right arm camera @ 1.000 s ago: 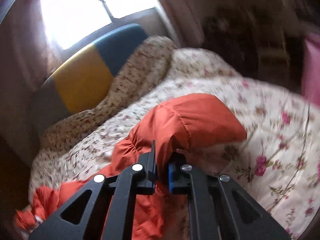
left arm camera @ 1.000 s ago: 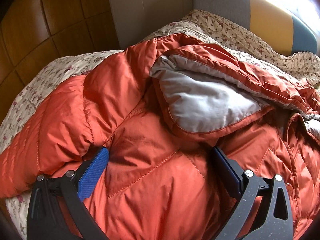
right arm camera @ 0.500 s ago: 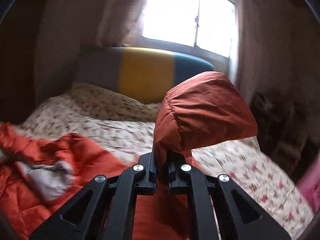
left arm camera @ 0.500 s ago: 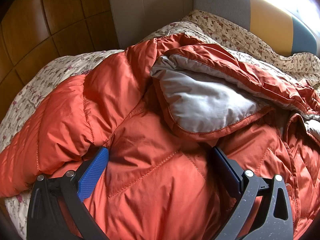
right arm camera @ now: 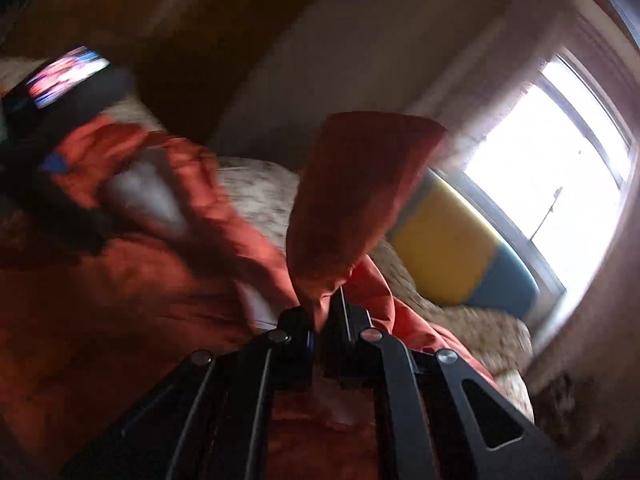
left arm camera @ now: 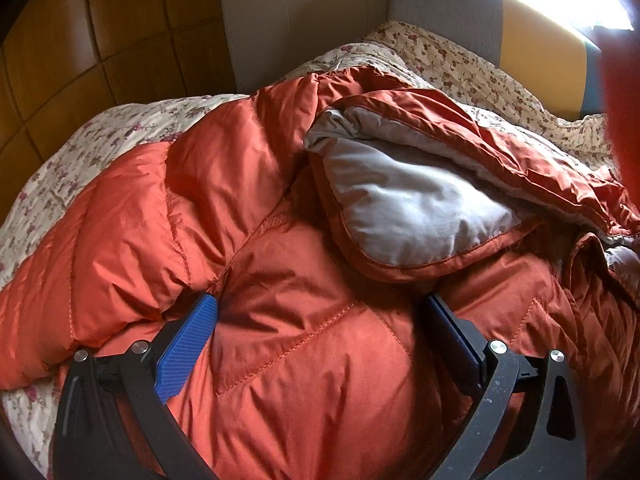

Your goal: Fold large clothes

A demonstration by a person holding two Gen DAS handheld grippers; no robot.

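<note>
An orange puffer jacket (left arm camera: 280,280) with grey lining (left arm camera: 408,204) lies spread on a floral bed cover (left arm camera: 80,148). My left gripper (left arm camera: 324,312) is open, its jaws pressed down onto the jacket body, one on each side of a quilted panel. My right gripper (right arm camera: 324,312) is shut on the end of the jacket's sleeve (right arm camera: 352,200) and holds it up in the air above the bed. That raised sleeve shows at the right edge of the left wrist view (left arm camera: 622,100). The right wrist view is blurred.
A headboard in grey, yellow (left arm camera: 540,44) and blue stands at the far end of the bed under a bright window (right arm camera: 552,152). Brown padded wall panels (left arm camera: 80,40) lie to the left. A lit screen (right arm camera: 64,72) shows at the upper left in the right wrist view.
My right gripper has swung the held sleeve up and over toward the jacket body; its view turned from the window to the wall. The left gripper has stayed in place.
</note>
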